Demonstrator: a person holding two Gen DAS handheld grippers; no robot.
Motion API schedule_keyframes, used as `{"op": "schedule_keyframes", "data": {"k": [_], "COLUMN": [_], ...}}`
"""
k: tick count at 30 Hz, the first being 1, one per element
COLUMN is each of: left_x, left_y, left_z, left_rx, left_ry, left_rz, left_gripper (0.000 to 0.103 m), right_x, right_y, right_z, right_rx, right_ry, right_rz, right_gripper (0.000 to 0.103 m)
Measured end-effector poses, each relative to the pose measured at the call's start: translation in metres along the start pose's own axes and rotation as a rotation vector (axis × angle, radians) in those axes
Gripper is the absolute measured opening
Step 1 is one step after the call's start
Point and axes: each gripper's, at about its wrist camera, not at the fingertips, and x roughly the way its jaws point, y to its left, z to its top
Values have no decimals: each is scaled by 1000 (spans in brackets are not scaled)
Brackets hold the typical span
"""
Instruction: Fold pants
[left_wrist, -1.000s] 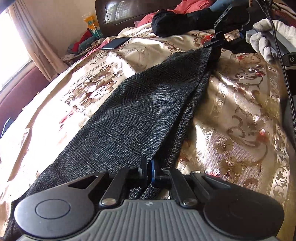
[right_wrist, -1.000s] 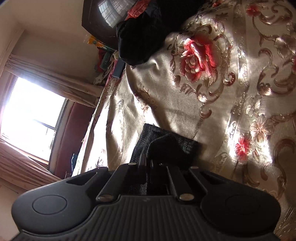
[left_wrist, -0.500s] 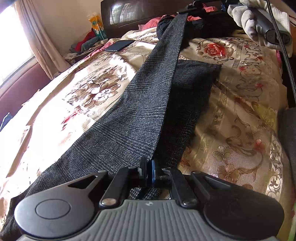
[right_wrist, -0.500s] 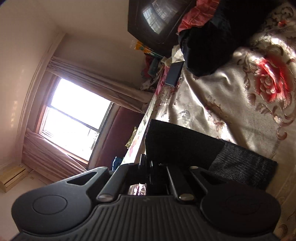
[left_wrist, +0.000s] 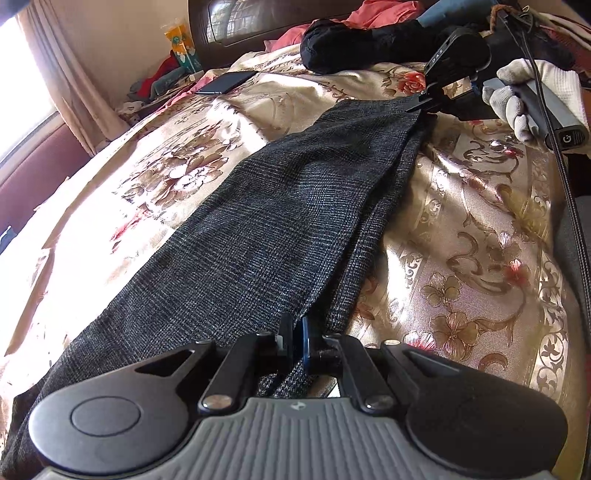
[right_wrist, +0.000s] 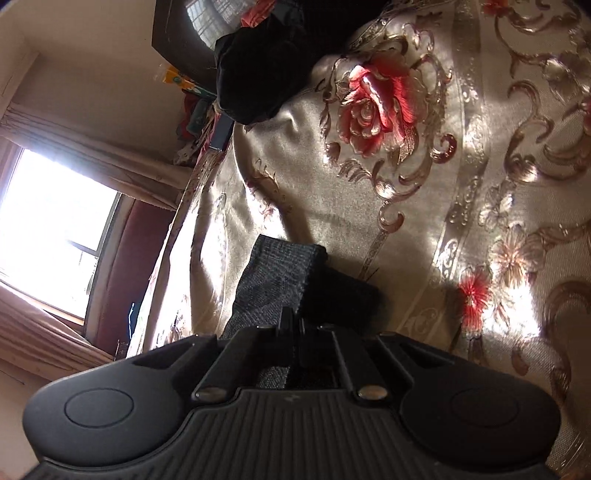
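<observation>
Dark grey checked pants (left_wrist: 280, 221) stretched lengthwise along a bed covered by a gold floral bedspread (left_wrist: 480, 229), legs stacked one over the other, the upper layer lying a little off the lower so a strip of the lower shows along the right side. Near end pinched in the left gripper (left_wrist: 294, 334), fingers closed almost to touching with the cloth's edge caught between them and bunched under the linkage. Far end, toward the headboard (left_wrist: 236, 22), gripped by the right gripper (left_wrist: 421, 107), held in a white-gloved hand (left_wrist: 524, 96) with a black cable (left_wrist: 565, 184) trailing down the right edge of the bed. Seen from its own camera, right gripper (right_wrist: 295, 325) closed tight on the hem, a short flap of grey cloth (right_wrist: 280, 273) sticking out past the fingertips and casting a dark shadow on the bedspread. Fabric low over the bed, sagging slightly between the two grips, resting on the cover along most of its length.

Black bundle of clothing (left_wrist: 369, 44) lying by the headboard, pink cloth (left_wrist: 376, 13) behind it. Dark phone (left_wrist: 225, 82) flat near the far left corner of the bed. Curtain (left_wrist: 70, 81) and bright window (right_wrist: 48, 229) off the left side.
</observation>
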Motion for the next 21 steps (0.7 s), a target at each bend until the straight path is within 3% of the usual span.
{"op": "schedule_keyframes", "data": {"k": [4,7,8,14,17,18,20,21], "left_x": [-1,-2,-3,-4,0,2,3,3], "left_y": [1,2,2,5,1,2,4,6], "left_z": [0,-1,-1,-2,-3,-3,-1,1], "left_rx": [-11,-5,-8,-26,-10,-16,-40,-55], "left_ry": [-2,-9,-10,-10,-7,-6,-5,-3], "left_rz": [-8,-13,-17,-18,-10,-11,-19,-26], "left_gripper": [19,19,19,20,20,20,20,20], "right_x": [-18,-29,-28,-6,11,15,17,17], "right_y": [-9,-15,-16,-6,6,9,9,3], "right_z": [-2,-10,-11,-14,-17,-17,-13,-9], "right_rx": [39,70,75,127,91,94,115,148], "right_ry": [-17,-12,-3,36,35,17,-4,-7], "right_rz": [-19,-17,-4,30,-12,-29,-49,-21], "right_gripper": [11,36,38,44,44,43,11,7]}}
